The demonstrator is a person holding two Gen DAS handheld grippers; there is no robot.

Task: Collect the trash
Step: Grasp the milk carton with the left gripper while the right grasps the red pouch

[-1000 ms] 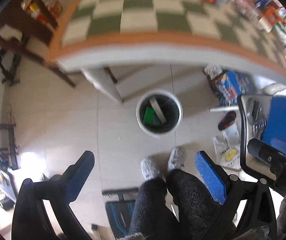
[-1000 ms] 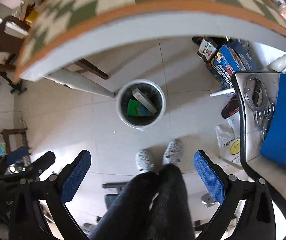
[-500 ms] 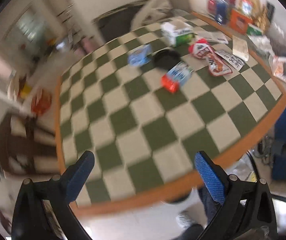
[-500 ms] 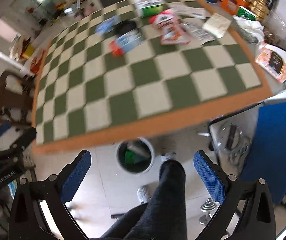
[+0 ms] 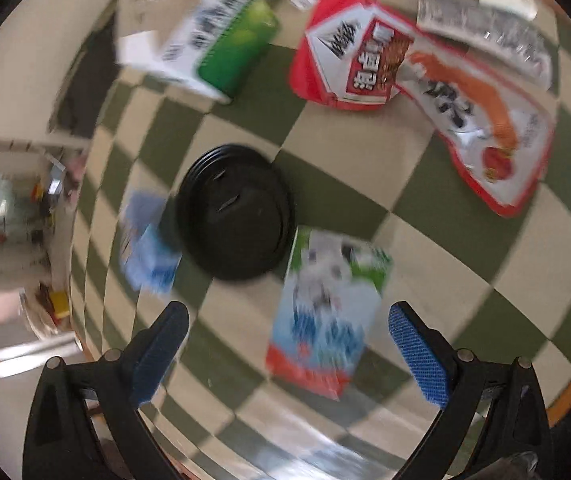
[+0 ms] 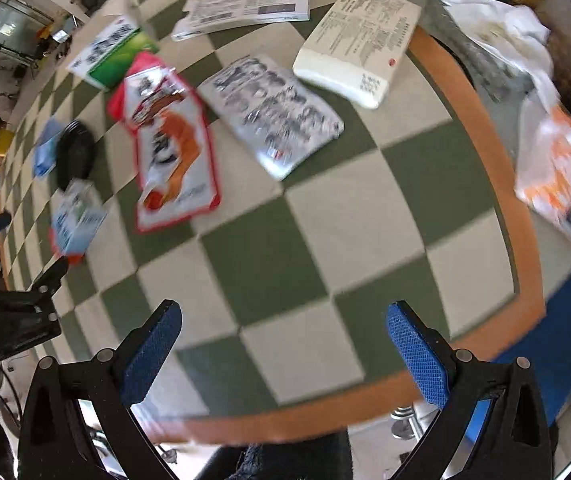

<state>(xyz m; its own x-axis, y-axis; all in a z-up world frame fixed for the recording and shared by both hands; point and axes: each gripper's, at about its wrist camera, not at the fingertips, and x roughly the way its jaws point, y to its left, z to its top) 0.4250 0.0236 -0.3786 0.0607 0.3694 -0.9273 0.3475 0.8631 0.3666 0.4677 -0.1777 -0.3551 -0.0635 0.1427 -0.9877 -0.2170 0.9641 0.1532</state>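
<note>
With wide-open, empty left gripper (image 5: pixel 287 320), straddle the blue, white and red carton (image 5: pixel 325 312) lying just ahead between the jaws, then close squarely.

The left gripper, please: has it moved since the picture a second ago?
Yes. The left gripper pointed down at the bin on the floor; now it faces the checkered table, close over the blue-and-red carton.

A lived-in home: checkered tablecloth (image 6: pixel 269 248) strewn with snack wrappers (image 6: pixel 173 148).
</note>
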